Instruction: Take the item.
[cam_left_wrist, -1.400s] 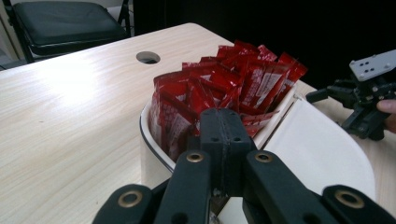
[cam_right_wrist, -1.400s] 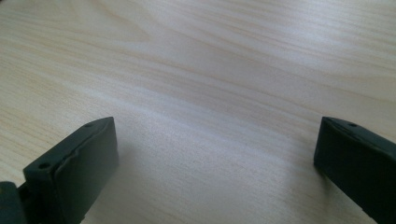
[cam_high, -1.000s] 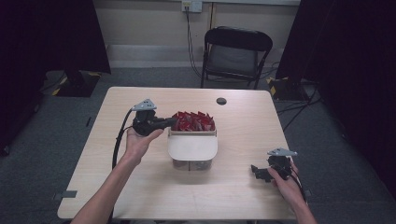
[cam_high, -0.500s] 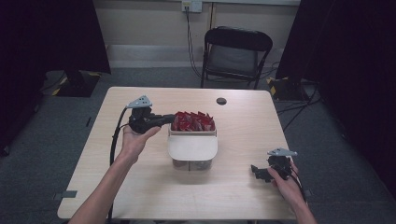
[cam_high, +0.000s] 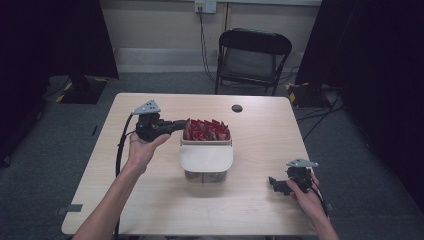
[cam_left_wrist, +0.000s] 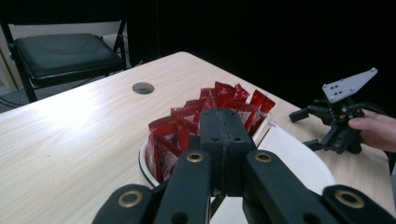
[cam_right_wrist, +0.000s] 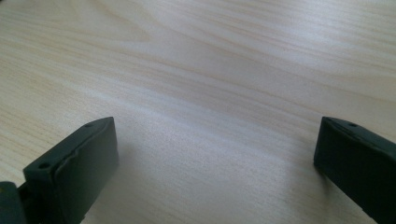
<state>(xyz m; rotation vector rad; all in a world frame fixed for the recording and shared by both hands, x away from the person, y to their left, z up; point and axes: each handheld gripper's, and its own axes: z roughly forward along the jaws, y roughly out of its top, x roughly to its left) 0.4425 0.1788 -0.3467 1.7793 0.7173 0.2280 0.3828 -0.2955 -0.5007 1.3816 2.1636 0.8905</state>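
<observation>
- On the wooden table (cam_high: 150, 200), a white tub (cam_high: 206, 161) is seen near the middle, and its back part is packed with red packets (cam_high: 206, 130) standing on edge.
- The front part of the tub is covered by a white flap.
- The left gripper (cam_high: 181, 125) is held up above the table by the left hand (cam_high: 142, 150), just to the left of the red packets.
- Its tips are pointed at the left end of the row of packets, close to them; whether they are touched cannot be told.
- From the left gripper view, the left gripper's (cam_left_wrist: 225, 140) two black jaws are seen pressed flat together, and nothing is gripped between them.
- The red packets (cam_left_wrist: 205, 116) and the tub's white rim (cam_left_wrist: 144, 165) are seen right behind those closed jaws.
- The right gripper (cam_high: 276, 184) is held low by the right hand (cam_high: 306, 192) near the front right corner of the table, well apart from the tub.
- From the right gripper view, its two black jaws are seen spread wide apart, with bare table wood (cam_right_wrist: 210, 93) between them and nothing held.
- A small dark round hole (cam_high: 237, 108) is seen in the table behind the tub.
- A black folding chair (cam_high: 252, 57) is placed on the grey floor beyond the far edge of the table.
</observation>
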